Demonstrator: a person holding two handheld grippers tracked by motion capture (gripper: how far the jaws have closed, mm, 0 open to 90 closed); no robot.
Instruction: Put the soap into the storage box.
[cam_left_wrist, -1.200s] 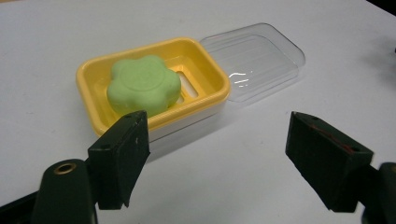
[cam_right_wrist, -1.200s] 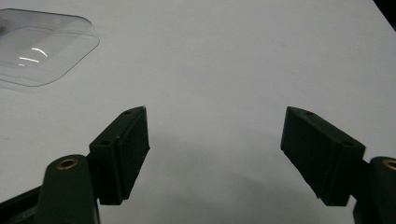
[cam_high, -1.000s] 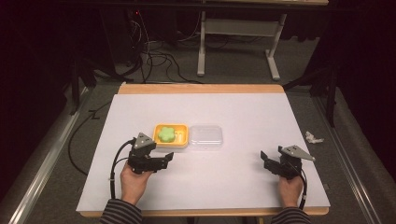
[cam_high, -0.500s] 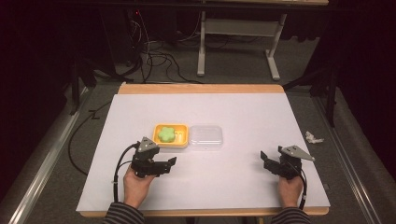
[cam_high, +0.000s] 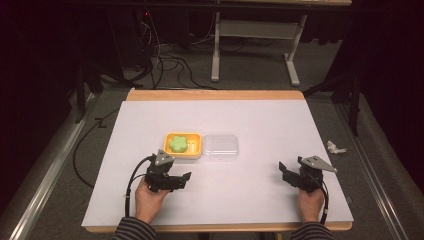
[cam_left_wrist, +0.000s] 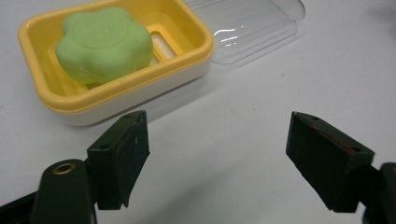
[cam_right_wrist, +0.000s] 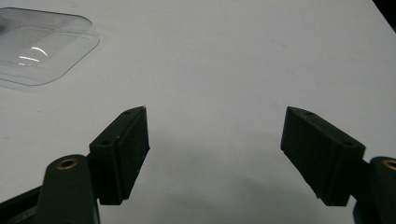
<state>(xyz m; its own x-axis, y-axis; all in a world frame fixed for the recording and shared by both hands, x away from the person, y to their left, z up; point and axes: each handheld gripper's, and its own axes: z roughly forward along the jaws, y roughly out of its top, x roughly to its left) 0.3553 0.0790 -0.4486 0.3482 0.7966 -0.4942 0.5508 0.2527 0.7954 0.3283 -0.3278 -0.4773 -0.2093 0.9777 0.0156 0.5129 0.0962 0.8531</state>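
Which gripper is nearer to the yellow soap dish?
Left. The left gripper sits just on the person's side of the yellow soap dish, open and apart from it. The right gripper is far off to the dish's right.

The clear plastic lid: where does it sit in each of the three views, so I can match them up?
High view: the clear plastic lid lies mid-table, touching the right side of the yellow soap dish.
Left gripper view: top centre-right, behind the dish.
Right gripper view: top left corner, cut by the edge.
Shared landmark: the white table cover, on which the lid lies.
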